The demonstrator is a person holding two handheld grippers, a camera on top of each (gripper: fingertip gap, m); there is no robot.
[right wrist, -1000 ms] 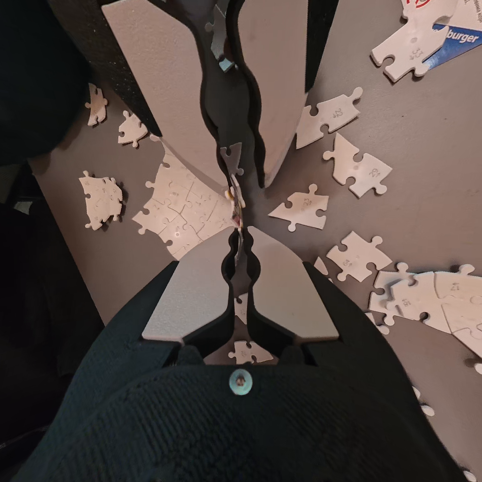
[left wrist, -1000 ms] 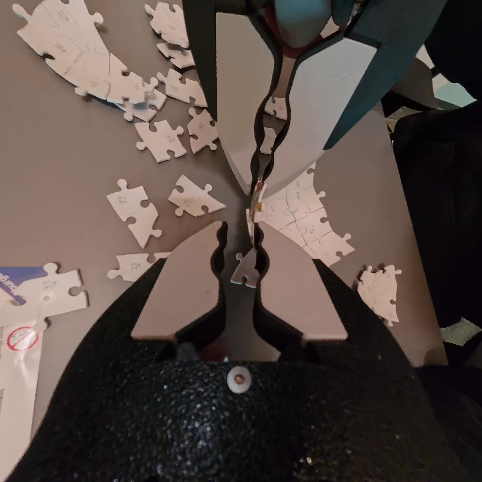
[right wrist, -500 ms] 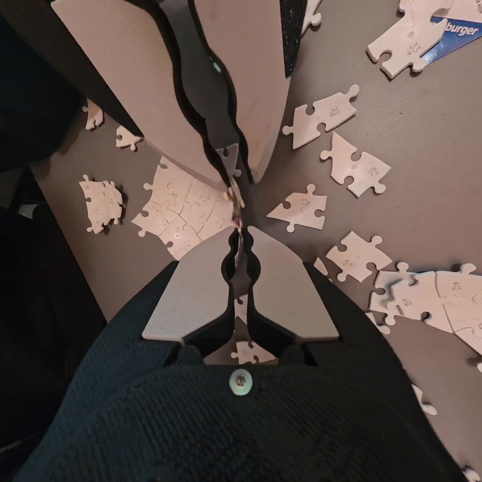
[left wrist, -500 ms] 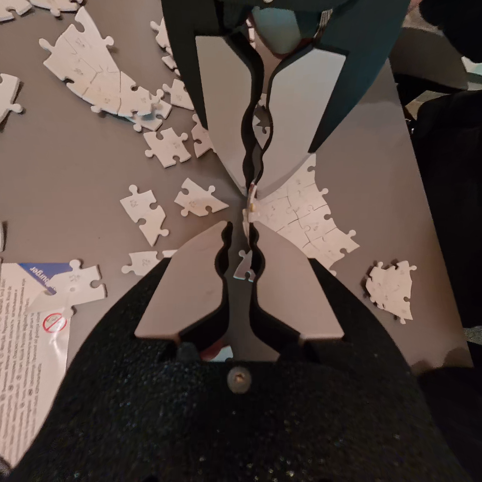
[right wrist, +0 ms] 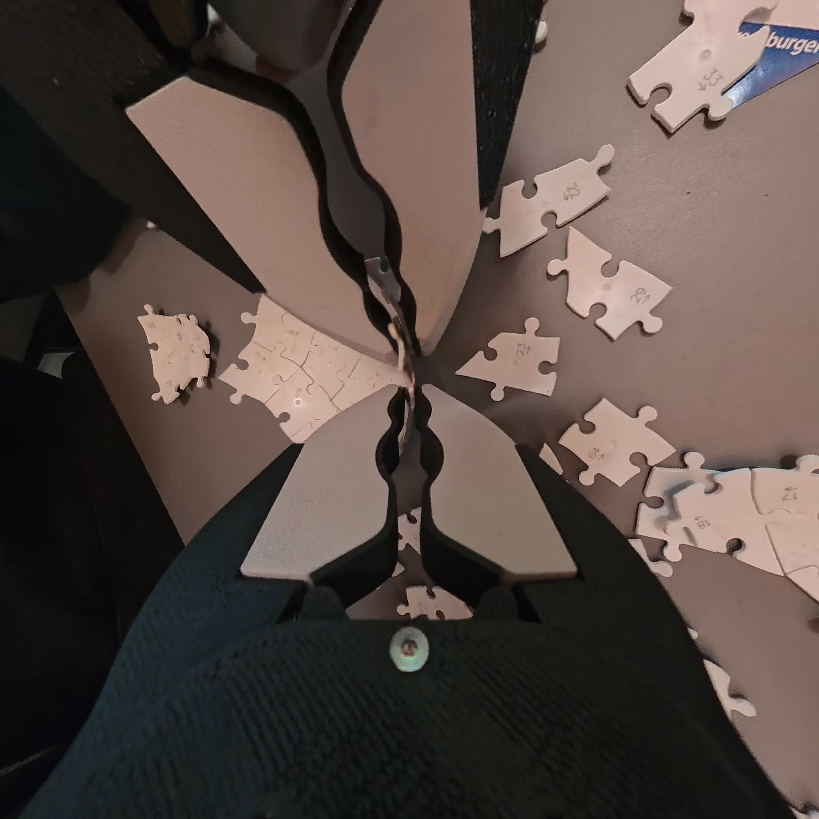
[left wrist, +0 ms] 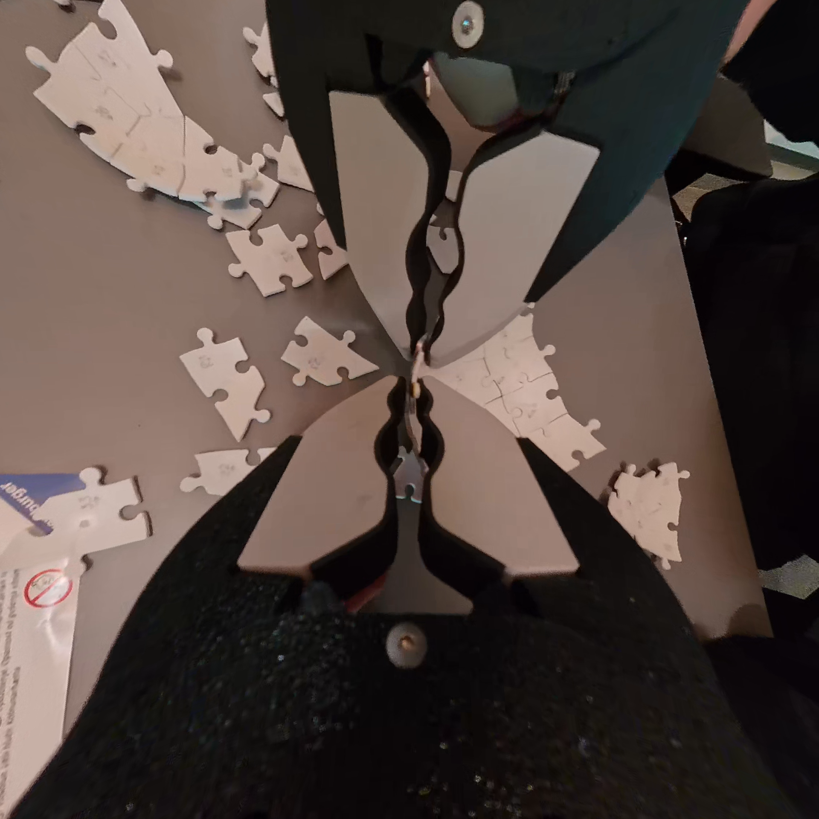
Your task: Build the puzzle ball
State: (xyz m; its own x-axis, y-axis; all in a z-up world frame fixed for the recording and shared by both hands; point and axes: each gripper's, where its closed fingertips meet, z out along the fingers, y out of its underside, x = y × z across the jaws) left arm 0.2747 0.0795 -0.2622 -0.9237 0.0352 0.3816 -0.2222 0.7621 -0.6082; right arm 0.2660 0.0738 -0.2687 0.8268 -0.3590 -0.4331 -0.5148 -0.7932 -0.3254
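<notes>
My two grippers meet tip to tip above a grey table (left wrist: pixel 111 288) strewn with white face-down puzzle pieces. My left gripper (left wrist: pixel 410 383) is shut on a puzzle piece (left wrist: pixel 408 476) that stands edge-on between its pads. My right gripper (left wrist: pixel 423 350) comes in from the top of the left wrist view and is shut on the other end of the same thin strip. In the right wrist view the right gripper (right wrist: pixel 410 392) pinches the edge-on piece (right wrist: pixel 407 368), which runs on into the left gripper (right wrist: pixel 405 350). I cannot tell whether it is one piece or two joined ones.
A joined patch of pieces (left wrist: pixel 527 399) lies just under the tips and also shows in the right wrist view (right wrist: pixel 301 372). A small cluster (left wrist: pixel 647 509) lies near the table's edge. Loose pieces (left wrist: pixel 328 359), a joined arc (left wrist: pixel 133 133) and a printed plastic bag (left wrist: pixel 31 620) lie to the left. Only a small space, under 4 cm, lies between the two pairs of fingers.
My left jaws have closed from wide open onto the edge-on piece. My right gripper has stayed shut on its end, and the two grippers have drawn slightly closer together.
</notes>
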